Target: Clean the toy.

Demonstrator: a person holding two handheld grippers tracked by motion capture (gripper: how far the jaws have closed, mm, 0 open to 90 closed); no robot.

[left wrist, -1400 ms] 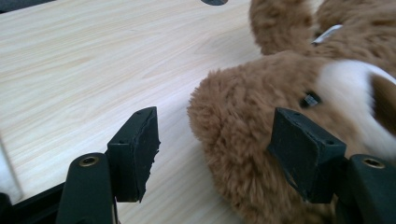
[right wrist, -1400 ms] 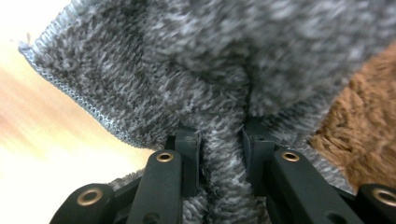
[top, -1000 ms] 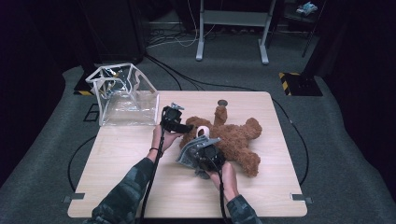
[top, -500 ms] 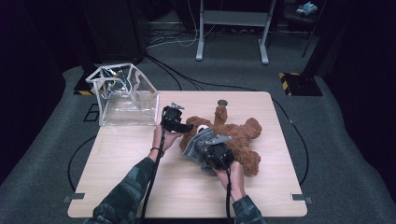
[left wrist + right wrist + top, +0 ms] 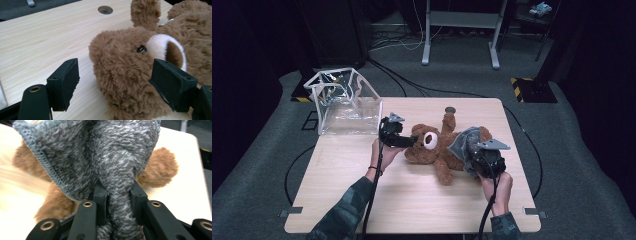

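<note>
Left tongs (image 5: 113, 82) wider; grey garment (image 5: 105, 160) farther right.

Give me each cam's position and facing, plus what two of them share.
High view: above the person's side, looking forward and down on the table; both forearms, left gripper, right gripper.
Left gripper view: along open jaws flanking the teddy bear head.
Right gripper view: along jaws clamped on the grey knit garment.
Shared: the bear and table show in all three.

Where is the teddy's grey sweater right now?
The sweater is bunched over the teddy at mid-table in the high view, pinched in the right hand-held gripper.
</note>
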